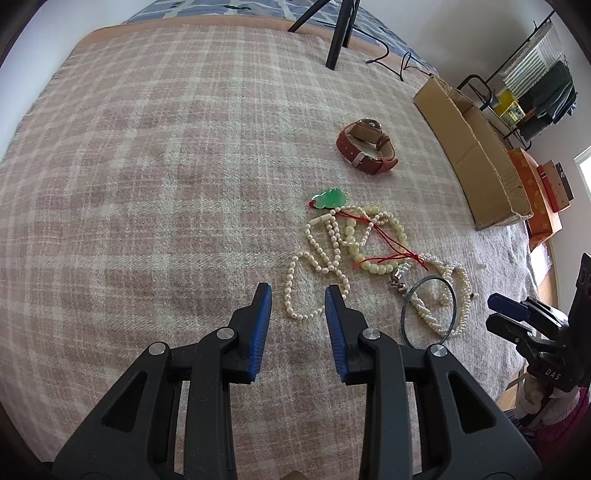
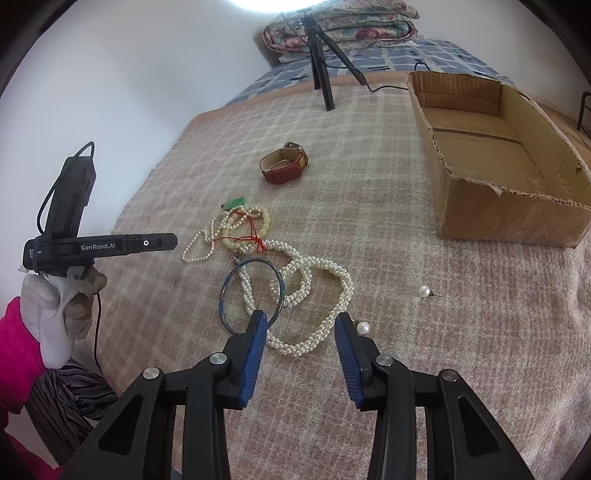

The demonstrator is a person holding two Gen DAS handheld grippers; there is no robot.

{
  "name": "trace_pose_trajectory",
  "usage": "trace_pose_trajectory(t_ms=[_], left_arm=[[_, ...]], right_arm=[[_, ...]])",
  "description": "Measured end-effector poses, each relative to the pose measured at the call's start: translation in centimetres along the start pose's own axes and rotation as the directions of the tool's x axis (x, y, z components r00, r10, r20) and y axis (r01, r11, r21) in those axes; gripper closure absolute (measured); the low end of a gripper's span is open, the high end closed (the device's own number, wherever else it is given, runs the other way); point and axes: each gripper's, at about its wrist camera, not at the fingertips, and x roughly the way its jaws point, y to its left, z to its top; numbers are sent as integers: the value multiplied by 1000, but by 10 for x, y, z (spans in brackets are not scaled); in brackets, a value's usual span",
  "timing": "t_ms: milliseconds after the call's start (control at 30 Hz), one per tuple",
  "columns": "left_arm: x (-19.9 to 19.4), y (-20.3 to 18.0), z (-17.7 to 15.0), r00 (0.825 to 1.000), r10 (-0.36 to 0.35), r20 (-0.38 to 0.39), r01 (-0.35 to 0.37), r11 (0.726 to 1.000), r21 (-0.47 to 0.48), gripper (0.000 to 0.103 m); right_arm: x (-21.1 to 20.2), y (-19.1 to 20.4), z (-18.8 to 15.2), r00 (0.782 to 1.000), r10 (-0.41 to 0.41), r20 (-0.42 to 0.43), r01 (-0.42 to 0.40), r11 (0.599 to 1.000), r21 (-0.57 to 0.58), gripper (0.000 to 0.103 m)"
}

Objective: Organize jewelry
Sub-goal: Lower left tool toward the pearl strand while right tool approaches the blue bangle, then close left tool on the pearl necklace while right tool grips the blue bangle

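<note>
Jewelry lies in a heap on a pink plaid blanket (image 1: 166, 184). My left gripper (image 1: 298, 295) hangs open just over the near loop of a thin pearl necklace (image 1: 291, 280), its pads not touching it. My right gripper (image 2: 301, 320) stands open around the near end of a twisted pearl necklace (image 2: 345, 291), its pads clear of it. A blue bangle (image 2: 222, 295) overlaps that necklace beside my left fingertip. A green pendant (image 1: 328, 197) on red cord, a pale bead bracelet (image 1: 376, 266) and a red-strapped watch (image 2: 282, 166) lie farther off.
An empty cardboard box (image 2: 498, 218) stands at the right on the blanket. Two loose pearl earrings (image 2: 424, 291) lie near my right gripper. A black tripod (image 2: 321, 74) stands at the far edge, folded quilts (image 2: 340, 26) behind it. A gloved hand (image 2: 48, 317) holds the left gripper.
</note>
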Motion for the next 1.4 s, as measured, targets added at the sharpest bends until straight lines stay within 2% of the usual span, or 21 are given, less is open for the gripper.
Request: trace_pose_trajectory(t_ms=[133, 300, 833, 1167, 1333, 1400], left_arm=[[11, -6, 2, 998, 64, -12, -64, 997, 34, 73], [25, -8, 8, 996, 91, -25, -90, 995, 51, 73], [44, -17, 11, 990, 137, -28, -133, 985, 110, 73], [44, -17, 9, 989, 147, -17, -144, 983, 117, 73], [43, -18, 11, 987, 159, 2, -158, 980, 120, 80], [43, -18, 13, 987, 162, 10, -162, 980, 114, 91]], right_arm=[[5, 2, 1, 1000, 5, -12, -5, 1000, -6, 64], [10, 3, 4, 1000, 21, -22, -21, 1000, 1, 64], [43, 0, 8, 989, 102, -109, -94, 993, 77, 73], [55, 0, 11, 985, 126, -122, -112, 987, 112, 79], [56, 0, 12, 985, 113, -127, -100, 989, 104, 87], [58, 3, 12, 986, 107, -128, -95, 991, 93, 90]])
